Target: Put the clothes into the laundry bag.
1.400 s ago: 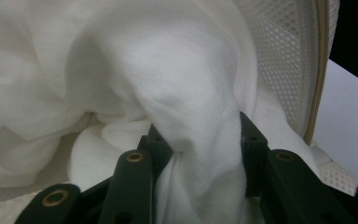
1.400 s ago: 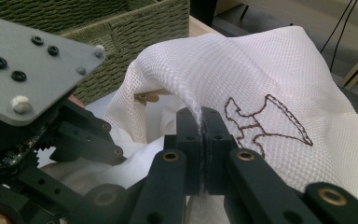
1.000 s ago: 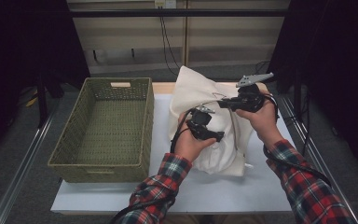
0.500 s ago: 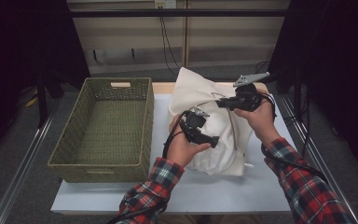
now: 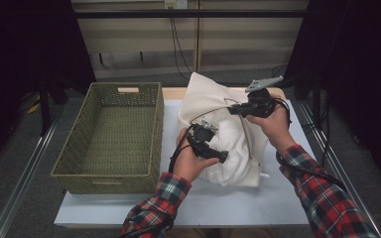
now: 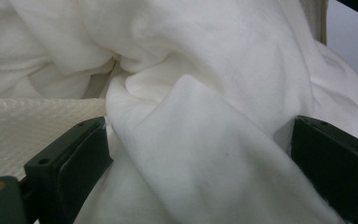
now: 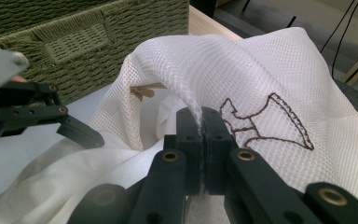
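While the right tool clamps the mesh bag – left tool apart – white table, dark room

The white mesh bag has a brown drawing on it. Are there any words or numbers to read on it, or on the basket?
No words or numbers can be read.
mesh bag: a stitched brown picture, no letters.
basket: a pale tag at its far rim, too small to read.

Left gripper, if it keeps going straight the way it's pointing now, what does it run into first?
Most likely the white cloth. The left gripper is open, and a thick fold already bulges between its fingers, right ahead; depth beyond it is unclear.
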The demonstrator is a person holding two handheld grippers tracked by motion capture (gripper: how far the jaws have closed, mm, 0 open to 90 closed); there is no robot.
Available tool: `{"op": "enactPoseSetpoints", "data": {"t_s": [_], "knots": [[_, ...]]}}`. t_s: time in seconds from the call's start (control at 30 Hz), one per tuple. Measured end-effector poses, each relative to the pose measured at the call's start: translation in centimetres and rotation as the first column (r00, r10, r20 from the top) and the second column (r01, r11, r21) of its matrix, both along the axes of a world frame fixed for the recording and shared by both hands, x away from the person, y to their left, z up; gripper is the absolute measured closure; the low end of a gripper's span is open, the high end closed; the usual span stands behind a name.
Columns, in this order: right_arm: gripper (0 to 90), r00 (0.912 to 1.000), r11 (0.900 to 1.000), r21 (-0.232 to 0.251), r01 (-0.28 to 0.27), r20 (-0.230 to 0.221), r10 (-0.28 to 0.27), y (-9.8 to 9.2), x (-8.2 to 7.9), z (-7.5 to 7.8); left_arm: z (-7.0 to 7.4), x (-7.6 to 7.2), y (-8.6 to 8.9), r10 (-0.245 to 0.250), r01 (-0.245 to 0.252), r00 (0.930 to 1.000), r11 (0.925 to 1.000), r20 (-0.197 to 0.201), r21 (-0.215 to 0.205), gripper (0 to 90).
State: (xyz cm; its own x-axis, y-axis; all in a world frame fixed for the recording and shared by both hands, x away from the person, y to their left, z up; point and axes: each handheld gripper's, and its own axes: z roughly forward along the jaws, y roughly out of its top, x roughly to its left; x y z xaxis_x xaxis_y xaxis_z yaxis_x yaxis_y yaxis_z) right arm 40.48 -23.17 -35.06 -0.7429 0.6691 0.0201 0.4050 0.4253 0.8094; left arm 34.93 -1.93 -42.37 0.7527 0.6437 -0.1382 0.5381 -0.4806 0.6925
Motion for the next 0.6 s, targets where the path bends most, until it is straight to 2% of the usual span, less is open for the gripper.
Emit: {"op": "enactPoseSetpoints", "data": {"t_s": [0.07,0.13,0.2,0.23,0.33,0.37,0.43,0.57,0.6], "knots": [[87.9,1.0000,1.000,-0.002,0.002,-0.001,-0.002,0.0,0.0,0.0,-0.4,0.0,0.0,-0.014,0.013,0.9998,0.9999,-0.013,-0.009,8.2],[87.9,1.0000,1.000,-0.003,0.001,-0.002,-0.001,0.0,0.0,0.0,-0.6,-0.1,-0.2,-0.013,0.013,0.9995,0.9999,-0.030,0.010,12.2],[87.9,1.0000,1.000,-0.002,0.002,-0.003,-0.002,-0.1,-0.1,0.0,-1.1,0.0,-0.2,-0.035,0.035,0.9986,0.9993,-0.040,-0.011,18.1],[87.9,1.0000,1.000,0.001,0.002,-0.006,-0.002,-0.1,-0.1,0.0,-1.3,0.1,-0.2,-0.034,0.034,0.9985,0.9994,-0.043,-0.008,20.6],[87.9,1.0000,1.000,0.000,0.002,-0.004,-0.002,-0.1,-0.1,-0.1,-1.6,-0.2,-0.5,-0.041,0.040,0.9970,0.9990,-0.065,-0.018,35.0],[87.9,1.0000,1.000,0.000,0.000,-0.003,0.000,-0.1,-0.1,-0.1,-1.6,-0.2,-0.6,-0.056,0.055,0.9962,0.9983,-0.067,-0.017,39.8],[87.9,1.0000,1.000,-0.001,0.003,-0.001,-0.003,-0.2,-0.2,0.0,-1.7,-0.4,-0.8,-0.061,0.061,0.9961,0.9981,-0.063,-0.005,48.1],[87.9,1.0000,1.000,0.001,0.007,-0.004,-0.007,-0.2,-0.3,0.0,-1.4,-0.6,-1.1,-0.047,0.050,0.9960,0.9982,-0.076,0.035,61.9],[87.9,1.0000,1.000,0.001,0.006,-0.004,-0.006,-0.2,-0.3,-0.1,-1.4,-0.6,-1.2,-0.045,0.048,0.9956,0.9983,-0.083,0.034,65.1]]}}
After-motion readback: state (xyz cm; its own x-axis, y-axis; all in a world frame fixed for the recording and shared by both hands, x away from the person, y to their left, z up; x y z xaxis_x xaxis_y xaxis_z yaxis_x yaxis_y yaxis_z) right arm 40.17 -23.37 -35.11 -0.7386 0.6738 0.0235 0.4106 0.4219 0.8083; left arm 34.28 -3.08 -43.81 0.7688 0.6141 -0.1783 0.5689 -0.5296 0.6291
